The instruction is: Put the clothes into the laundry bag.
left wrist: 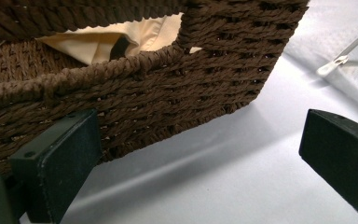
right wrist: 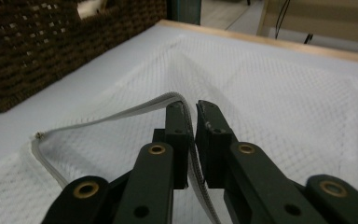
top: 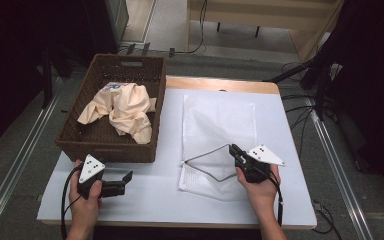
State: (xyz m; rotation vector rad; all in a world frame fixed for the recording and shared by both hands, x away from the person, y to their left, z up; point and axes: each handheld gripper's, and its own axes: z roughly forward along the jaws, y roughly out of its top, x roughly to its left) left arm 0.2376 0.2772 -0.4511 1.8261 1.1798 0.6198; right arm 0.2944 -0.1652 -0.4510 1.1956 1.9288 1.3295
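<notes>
Clearly white, see-through mesh bag [top: 219,135] lies flat; right hand-held gripper [top: 236,151] pinches its grey zipper edge [right wrist: 121,113]; left hand-held gripper [top: 126,181] gapes empty

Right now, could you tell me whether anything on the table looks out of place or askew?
Nothing damaged. The mesh bag's zipper edge gapes where the right gripper pinches it, and the cream cloth lies crumpled in the basket.

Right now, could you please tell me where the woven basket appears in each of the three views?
High view: the woven basket sits upper left, holding a cream cloth.
Left gripper view: its wall spans the top and left.
Right gripper view: it sits in the top-left corner.
Shared landmark: the white mesh laundry bag, right of the basket.
</notes>
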